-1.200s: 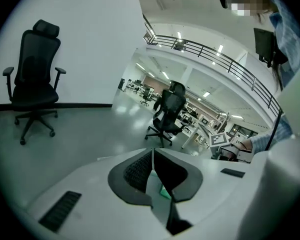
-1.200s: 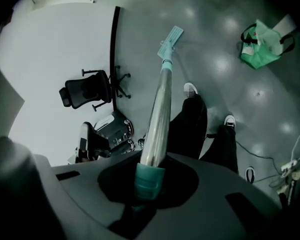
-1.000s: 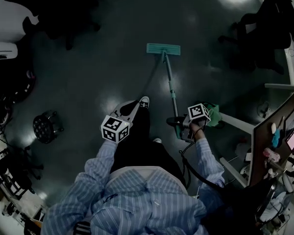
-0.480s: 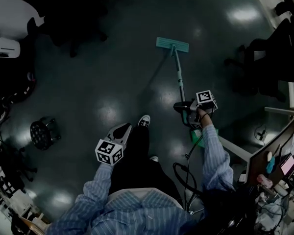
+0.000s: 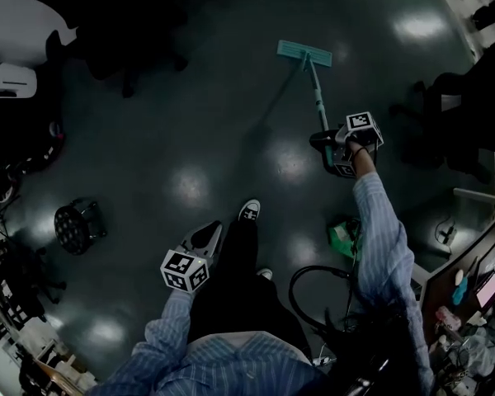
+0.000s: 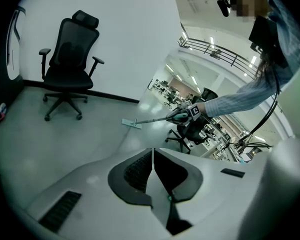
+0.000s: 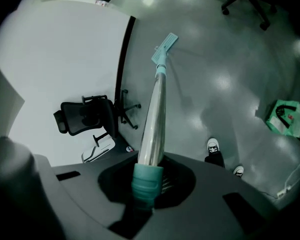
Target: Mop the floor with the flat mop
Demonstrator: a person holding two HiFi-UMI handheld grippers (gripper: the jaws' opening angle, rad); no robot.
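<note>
The flat mop's teal head (image 5: 304, 53) lies on the dark floor far ahead of me, and its metal pole (image 5: 317, 97) slants back to my right gripper (image 5: 328, 148). That gripper is shut on the pole's teal end grip, with the arm stretched forward. In the right gripper view the pole (image 7: 155, 114) runs up from between the jaws of the right gripper (image 7: 147, 178) to the mop head (image 7: 164, 46). My left gripper (image 5: 205, 239) hangs by my left leg, shut on nothing. In the left gripper view the left gripper (image 6: 152, 153) points toward the mop head (image 6: 131, 123).
A black office chair (image 6: 69, 69) stands by the white wall. A round black stool (image 5: 76, 223) sits at the left. A green bag (image 5: 344, 236) and a looped black cable (image 5: 313, 280) lie by my right side. Desks and more chairs (image 5: 470, 97) crowd the right edge.
My right arm has stretched forward, pushing the mop head farther away and to the right. The left gripper has dropped back a little beside my leg.
</note>
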